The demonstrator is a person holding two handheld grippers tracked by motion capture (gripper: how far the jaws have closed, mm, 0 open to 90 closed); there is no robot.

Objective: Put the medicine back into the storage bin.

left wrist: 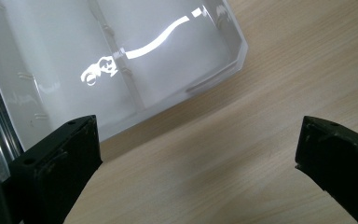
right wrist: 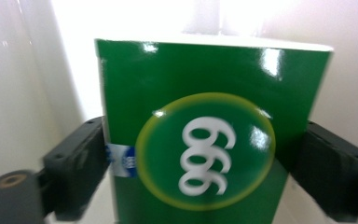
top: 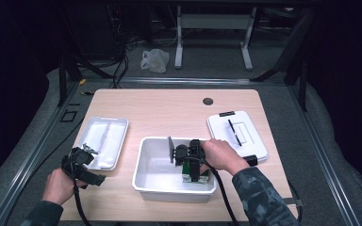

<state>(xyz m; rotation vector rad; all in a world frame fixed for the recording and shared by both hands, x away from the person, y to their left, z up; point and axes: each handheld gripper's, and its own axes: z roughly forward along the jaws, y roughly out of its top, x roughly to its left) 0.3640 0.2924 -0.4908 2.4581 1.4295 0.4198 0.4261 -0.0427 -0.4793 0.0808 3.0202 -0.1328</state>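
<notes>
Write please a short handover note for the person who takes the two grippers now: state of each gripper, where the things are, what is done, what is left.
Right gripper: inside the white plastic bin, jaws on either side of the glossy green carton with a yellow-ringed "999" badge. Whether the pads press on it I cannot tell.
Left gripper: open, holding nothing, over bare wooden table beside the shallow white two-compartment tray.
White lid with black clips: off, lying right of the bin.
Done: carton is in the bin.
Left, probably: free the right gripper, then close the lid.

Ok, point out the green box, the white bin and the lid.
green box (right wrist: 205, 140): right gripper view, yellow-ringed front label.
white bin (top: 146, 162): high view, left wall.
lid (top: 250, 136): high view, flat top.
</notes>
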